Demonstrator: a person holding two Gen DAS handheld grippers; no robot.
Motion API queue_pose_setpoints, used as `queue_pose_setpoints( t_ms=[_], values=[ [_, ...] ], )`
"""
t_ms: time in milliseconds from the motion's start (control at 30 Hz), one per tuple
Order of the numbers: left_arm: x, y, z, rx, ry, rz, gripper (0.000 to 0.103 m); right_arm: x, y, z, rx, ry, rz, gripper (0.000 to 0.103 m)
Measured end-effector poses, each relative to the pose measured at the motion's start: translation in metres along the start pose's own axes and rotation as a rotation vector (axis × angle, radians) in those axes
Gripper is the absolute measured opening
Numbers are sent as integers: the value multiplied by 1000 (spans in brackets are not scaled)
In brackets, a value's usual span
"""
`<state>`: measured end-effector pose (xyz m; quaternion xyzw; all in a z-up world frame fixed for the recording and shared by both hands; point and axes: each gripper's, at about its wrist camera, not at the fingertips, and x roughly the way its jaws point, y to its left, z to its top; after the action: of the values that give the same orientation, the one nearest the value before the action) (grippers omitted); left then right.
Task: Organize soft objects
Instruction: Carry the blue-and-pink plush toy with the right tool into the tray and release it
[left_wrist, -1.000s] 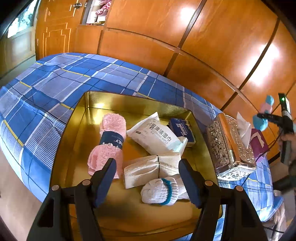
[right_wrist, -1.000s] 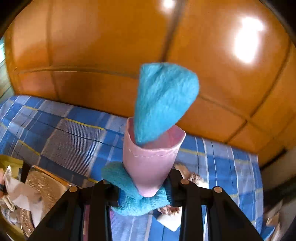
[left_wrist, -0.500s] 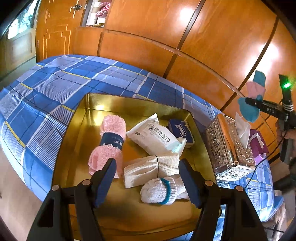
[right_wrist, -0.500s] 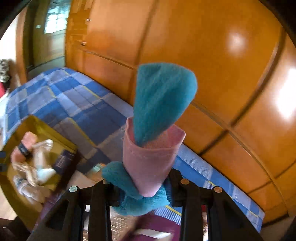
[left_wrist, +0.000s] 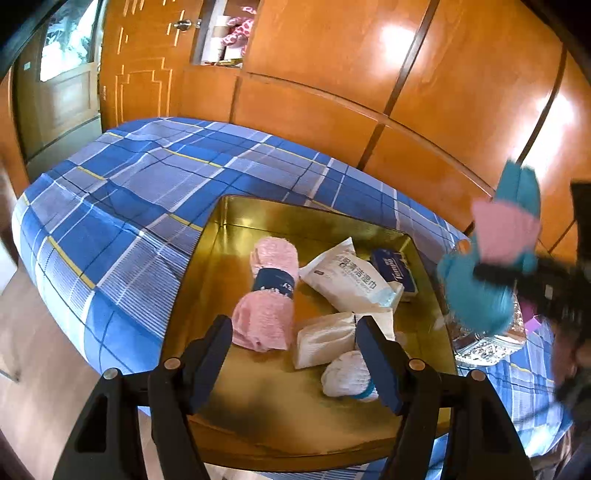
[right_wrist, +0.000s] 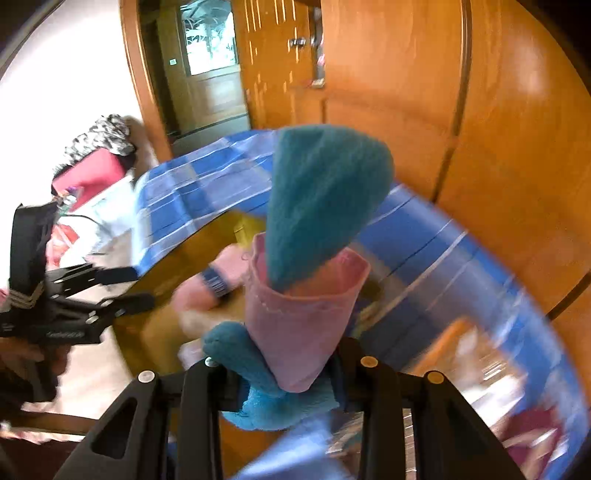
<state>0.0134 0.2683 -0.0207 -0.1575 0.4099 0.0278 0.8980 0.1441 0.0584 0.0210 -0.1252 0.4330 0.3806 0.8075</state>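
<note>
Plaid bedspread (left_wrist: 122, 206): gold tray (left_wrist: 221, 295) at ten o'clock from my right gripper (right_wrist: 280, 384), clamped on upright teal-and-pink plush toy (right_wrist: 314, 236); left gripper (left_wrist: 295, 354) apart, empty.

Bright; panel glare; right view motion-blurred; fisheye edges.

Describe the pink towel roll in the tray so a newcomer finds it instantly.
On the blue plaid bed sits a gold tray. The pink towel roll lies at the left of the pile inside it. It is the only pink fluffy item there, cinched by a dark blue band; its neighbours are white.
</note>
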Motion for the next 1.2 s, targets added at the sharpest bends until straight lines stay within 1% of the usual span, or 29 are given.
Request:
queue_pose_setpoints(
  t_ms=[33, 67, 167, 267, 333, 400, 467, 567, 600, 633, 700, 733, 767, 833, 933, 1067, 1200],
  values=[
    [0, 0, -1, -1, 1, 1, 70, 6, 4, -6, 23, 13, 35, 33],
    [1, 0, -2, -3, 4, 1, 70, 5, 7, -12, 36, 23, 53, 34],
    [3, -1, -5, -5, 8, 0, 70, 22, 19, -25, 56, 53, 100, 34],
    [5, -2, -6, -1, 9, 8, 70, 43, 30, -33, 48, 90, 89, 34],
    [6, -3, -6, 5, 4, 19, 70, 47, 35, -38, 39, 102, 84, 35],
    [6, -3, -7, 9, 2, 27, 70, 49, 40, -42, 23, 106, 56, 36],
    [8, -3, -8, 11, 7, 30, 70, 51, 44, -45, 28, 106, 53, 40],
    [9, -6, -10, 16, 14, 30, 70, 44, 47, -51, 26, 110, 37, 42],
    [9, -8, -10, 21, 15, 29, 71, 40, 47, -56, 24, 106, 32, 43],
    [8, -9, -10, 23, 17, 29, 73, 35, 47, -59, 25, 100, 34, 45],
    [7, -12, -11, 21, 13, 23, 77, 31, 49, -62, 29, 82, 25, 47],
    [6, -13, -11, 22, 10, 22, 77, 28, 49, -63, 34, 73, 22, 49],
    [5, -15, -11, 26, 8, 22, 77, 26, 49, -63, 43, 65, 21, 56],
    [2, -18, -11, 33, 0, 26, 77, 19, 46, -66, 73, 47, 28, 63],
    [1, -22, -10, 37, -3, 26, 77, 8, 43, -69, 101, 16, 26, 64],
    [-1, -29, -9, 45, -5, 22, 77, -13, 39, -73, 117, -46, 8, 67],
    [-3, -41, -6, 71, -20, 18, 77, -40, 31, -78, 143, -119, -2, 67]
  ],
)
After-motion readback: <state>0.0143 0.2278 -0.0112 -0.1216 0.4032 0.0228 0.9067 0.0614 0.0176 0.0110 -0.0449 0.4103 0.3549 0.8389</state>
